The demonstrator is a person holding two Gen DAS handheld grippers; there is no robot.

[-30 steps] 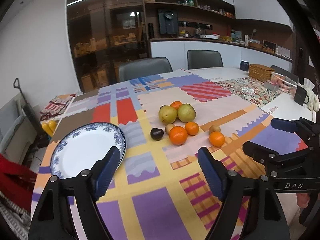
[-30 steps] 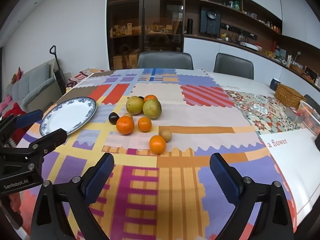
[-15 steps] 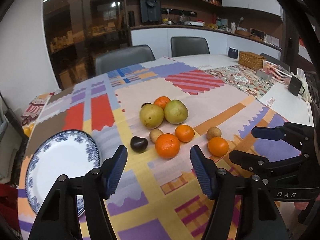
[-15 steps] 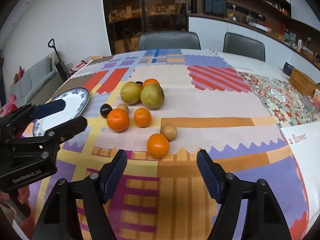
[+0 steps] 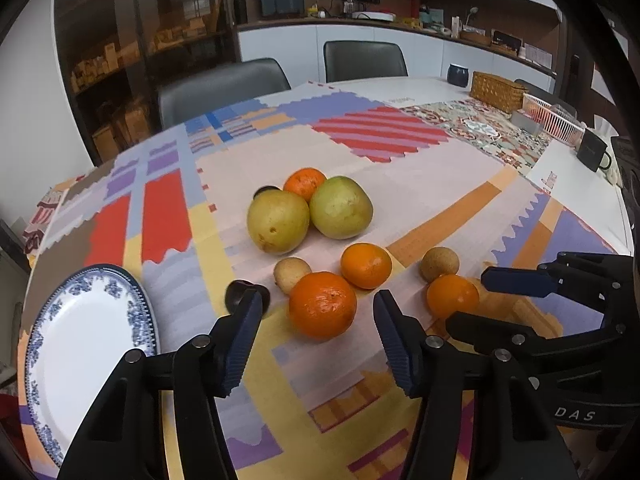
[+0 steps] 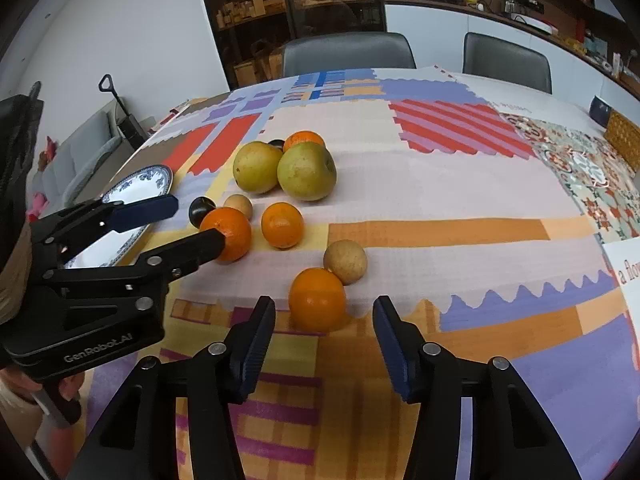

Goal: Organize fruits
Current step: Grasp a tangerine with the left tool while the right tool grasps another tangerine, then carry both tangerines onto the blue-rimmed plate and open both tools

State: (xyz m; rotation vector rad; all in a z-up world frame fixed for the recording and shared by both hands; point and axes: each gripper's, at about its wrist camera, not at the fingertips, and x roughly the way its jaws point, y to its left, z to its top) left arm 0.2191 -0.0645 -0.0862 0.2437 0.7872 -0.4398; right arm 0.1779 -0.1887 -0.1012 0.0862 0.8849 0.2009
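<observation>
A cluster of fruit lies on the patchwork tablecloth: two green pears, several oranges, two small brown fruits and a dark plum. My left gripper is open, its jaws on either side of the nearest large orange, just short of it. My right gripper is open, its jaws flanking another orange. A blue-and-white plate lies empty at the left. The left gripper also shows in the right wrist view.
A brown fruit touches the orange by my right gripper. Chairs stand at the far table edge. A wicker basket, a pink rack and a black mug sit at the far right.
Both grippers have moved forward and down toward the fruit. Each now has an orange between its open jaws. The fruit has not moved.
</observation>
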